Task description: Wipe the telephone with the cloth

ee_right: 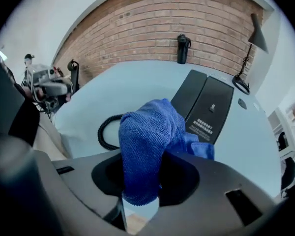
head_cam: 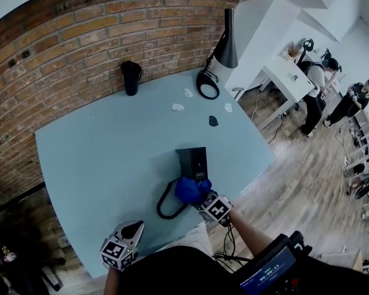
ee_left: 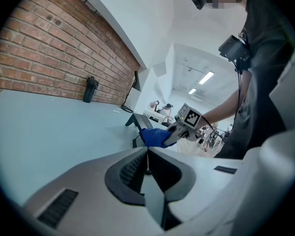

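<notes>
Clamps blue cloth [ee_right: 147, 141] in right gripper [ee_right: 140, 191], telephone [ee_right: 206, 104] just ahead of its jaws. Holds left gripper [ee_left: 147, 168] pressed together, empty, well aside. Best pressed flat, swept slowly, clear of coiled cord [ee_right: 104, 132].

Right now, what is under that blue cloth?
The near end of the black telephone lies below the cloth, held by the right gripper. A coiled cord curls out beside it. The covered part, and any contact, cannot be seen.
</notes>
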A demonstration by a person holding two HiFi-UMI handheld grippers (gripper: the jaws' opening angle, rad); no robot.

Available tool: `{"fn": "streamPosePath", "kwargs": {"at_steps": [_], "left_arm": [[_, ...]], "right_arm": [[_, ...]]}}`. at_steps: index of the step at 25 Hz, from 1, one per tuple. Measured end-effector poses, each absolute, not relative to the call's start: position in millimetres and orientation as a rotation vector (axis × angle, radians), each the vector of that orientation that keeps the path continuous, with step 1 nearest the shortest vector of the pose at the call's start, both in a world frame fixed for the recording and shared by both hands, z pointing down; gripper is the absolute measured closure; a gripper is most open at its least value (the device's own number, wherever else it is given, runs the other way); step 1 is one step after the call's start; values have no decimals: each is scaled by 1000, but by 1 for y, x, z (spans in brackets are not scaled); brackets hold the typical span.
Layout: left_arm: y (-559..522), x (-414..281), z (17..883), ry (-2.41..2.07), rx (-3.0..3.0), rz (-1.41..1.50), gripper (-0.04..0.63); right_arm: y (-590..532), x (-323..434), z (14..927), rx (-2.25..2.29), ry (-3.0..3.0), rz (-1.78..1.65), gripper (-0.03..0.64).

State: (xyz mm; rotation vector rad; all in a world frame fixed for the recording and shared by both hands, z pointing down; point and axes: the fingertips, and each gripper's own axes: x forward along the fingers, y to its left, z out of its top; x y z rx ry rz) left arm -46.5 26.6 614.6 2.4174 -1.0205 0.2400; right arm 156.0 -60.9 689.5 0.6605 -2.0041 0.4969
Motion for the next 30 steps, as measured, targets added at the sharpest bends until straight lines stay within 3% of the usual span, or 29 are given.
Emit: {"fn": "streamPosePath", "kwargs": {"at_steps": [15,25,30], "left_arm": [[26,-49,612,-1045,2417,225,575],[27,-52,611,-1060,2405,230,575],[25,-58,614,-1065,2389,220,575]], "right_arm": [[-269,214,512,1062,-1894,-218,471],[-226,206,638,837,-1764,-58,469],[-223,204,649,910,-1805,22,469]]}}
